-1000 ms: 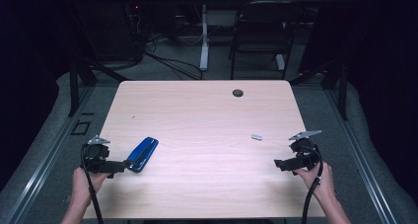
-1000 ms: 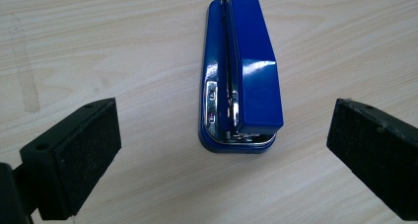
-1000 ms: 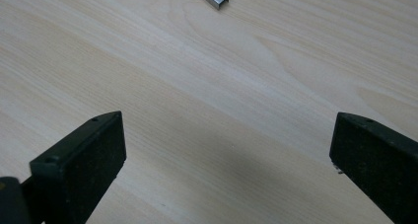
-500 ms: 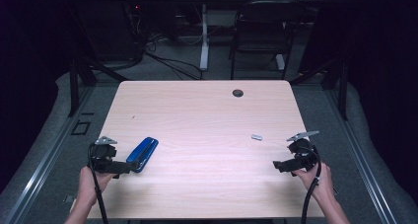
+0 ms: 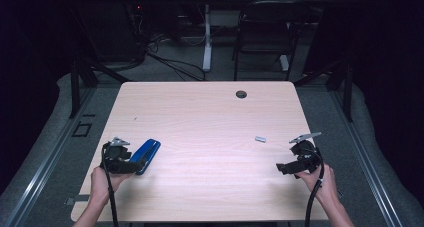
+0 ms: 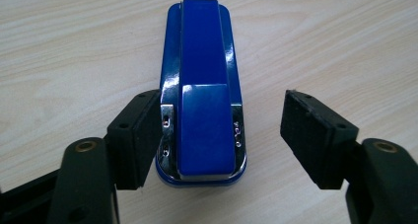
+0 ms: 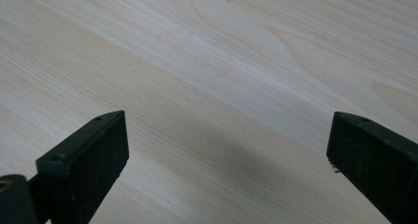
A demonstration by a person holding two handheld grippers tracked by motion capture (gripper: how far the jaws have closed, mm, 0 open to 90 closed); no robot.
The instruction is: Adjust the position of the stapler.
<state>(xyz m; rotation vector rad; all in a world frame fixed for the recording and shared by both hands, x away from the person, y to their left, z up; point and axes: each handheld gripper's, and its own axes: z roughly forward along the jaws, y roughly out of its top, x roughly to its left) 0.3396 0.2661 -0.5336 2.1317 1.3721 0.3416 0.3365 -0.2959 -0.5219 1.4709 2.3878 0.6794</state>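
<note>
A pale wood-grain tabletop (image 5: 210,122) fills the middle of the high view; near its far edge sits a small round dark grommet (image 5: 241,94), and toward the right side lies a small silvery metal piece (image 5: 260,139) — flat on the bare wood, well apart from the grommet; the same piece shows at the top edge of the right gripper view. Beyond the tabletop, on the grey floor (image 5: 320,102), stand a dark chair (image 5: 262,42) and a white desk leg (image 5: 207,37); black cables (image 5: 170,67) trail beside them — the rest is in shadow.
</note>
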